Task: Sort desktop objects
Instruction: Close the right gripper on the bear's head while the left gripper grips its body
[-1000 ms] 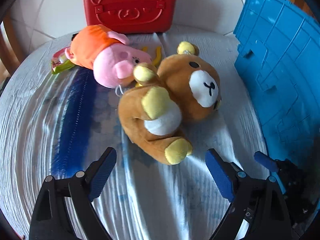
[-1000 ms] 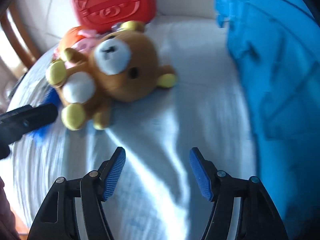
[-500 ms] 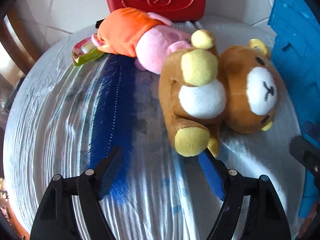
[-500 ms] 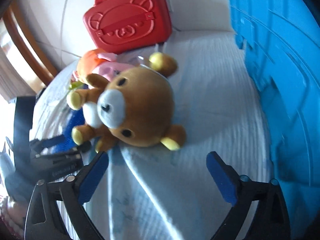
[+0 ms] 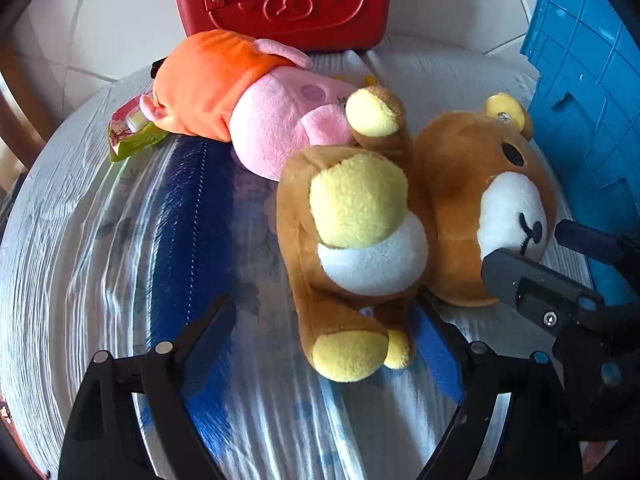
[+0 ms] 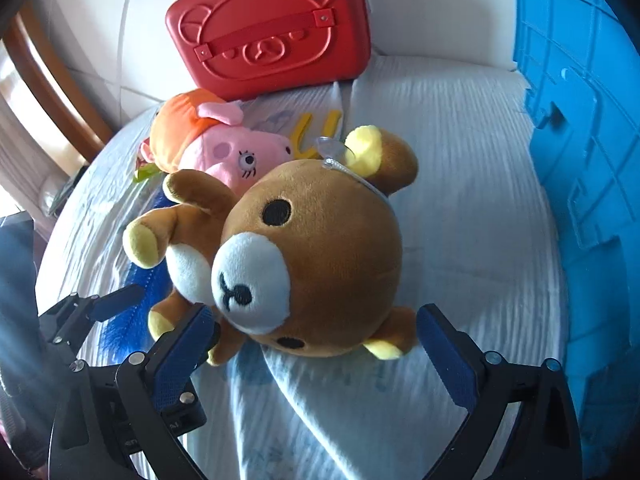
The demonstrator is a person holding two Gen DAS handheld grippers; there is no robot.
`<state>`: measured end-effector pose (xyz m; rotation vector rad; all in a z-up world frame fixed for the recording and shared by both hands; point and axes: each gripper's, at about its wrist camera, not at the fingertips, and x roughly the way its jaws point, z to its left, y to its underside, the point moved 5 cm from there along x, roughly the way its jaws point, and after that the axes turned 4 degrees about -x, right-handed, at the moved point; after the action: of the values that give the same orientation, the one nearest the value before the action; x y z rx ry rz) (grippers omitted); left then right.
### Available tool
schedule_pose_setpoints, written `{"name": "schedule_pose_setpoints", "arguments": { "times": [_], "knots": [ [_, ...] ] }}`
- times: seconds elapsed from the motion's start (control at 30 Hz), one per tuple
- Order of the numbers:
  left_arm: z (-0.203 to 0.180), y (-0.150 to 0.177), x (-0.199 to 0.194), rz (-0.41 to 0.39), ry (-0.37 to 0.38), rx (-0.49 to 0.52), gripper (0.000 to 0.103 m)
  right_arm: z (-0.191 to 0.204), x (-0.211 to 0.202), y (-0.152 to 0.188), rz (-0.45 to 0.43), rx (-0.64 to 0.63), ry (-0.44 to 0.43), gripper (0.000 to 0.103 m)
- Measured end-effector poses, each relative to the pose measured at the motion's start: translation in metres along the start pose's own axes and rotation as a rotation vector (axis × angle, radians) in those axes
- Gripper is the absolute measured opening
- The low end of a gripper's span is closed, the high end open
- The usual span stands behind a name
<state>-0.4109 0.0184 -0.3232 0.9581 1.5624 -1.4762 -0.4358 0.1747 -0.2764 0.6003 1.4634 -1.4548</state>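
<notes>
The blue crate [image 6: 580, 128] is standing along the right edge of the cloth-covered bench [image 6: 460, 160], and it looks like the likely place for the sorted things. The red bear-face case [image 6: 272, 28] is leaning at the back. In front of it the brown bear plush [image 6: 316, 264] is lying on its side in the middle of the bench, its raised paw touching the pink pig plush [image 5: 248, 116] behind it, with a dark blue brush [image 5: 192, 216] alongside on the cloth.

Both tools are closing in on the bear. The right gripper [image 6: 316, 356] is standing released at full spread, its fingers [image 6: 448, 360] bracketing the bear's head without pressing — the head is wide, so it should be pushed deeper before squeezing. The left gripper [image 5: 320, 340] is opening, its fingers [image 5: 436, 352] straddling the bear's lower legs, not yet gripping.

The better hold is probably the head — one gripper is enough, and the lift should be straight up so the pig is not dragged along.
</notes>
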Motion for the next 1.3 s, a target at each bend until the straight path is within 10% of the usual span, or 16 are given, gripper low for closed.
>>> {"name": "schedule_pose_setpoints", "arguments": {
  "times": [0.2,0.33,0.73,0.9,1.03,1.3],
  "knots": [
    [0.000,-0.009,0.017,0.020,0.063,-0.013,0.088,-0.005,0.033,-0.008,0.052,0.006,-0.030,0.103],
    [-0.009,-0.008,0.008,-0.008,0.108,0.015,0.058,-0.008,0.035,-0.007,0.024,0.025,-0.066,0.099],
    [-0.007,-0.010,-0.052,-0.133,0.088,0.098,0.050,0.014,-0.017,-0.010,-0.075,-0.006,-0.061,0.085],
    [0.003,0.006,-0.055,-0.084,0.093,0.079,0.056,0.022,-0.021,0.001,-0.027,0.035,-0.039,0.084],
    [0.019,0.022,-0.038,-0.011,0.090,0.038,0.081,0.010,-0.015,0.019,0.043,0.095,-0.033,0.090],
    [0.007,0.025,-0.017,0.050,0.124,0.077,0.081,0.003,-0.007,0.018,0.064,0.134,-0.043,0.103]
  ]
}}
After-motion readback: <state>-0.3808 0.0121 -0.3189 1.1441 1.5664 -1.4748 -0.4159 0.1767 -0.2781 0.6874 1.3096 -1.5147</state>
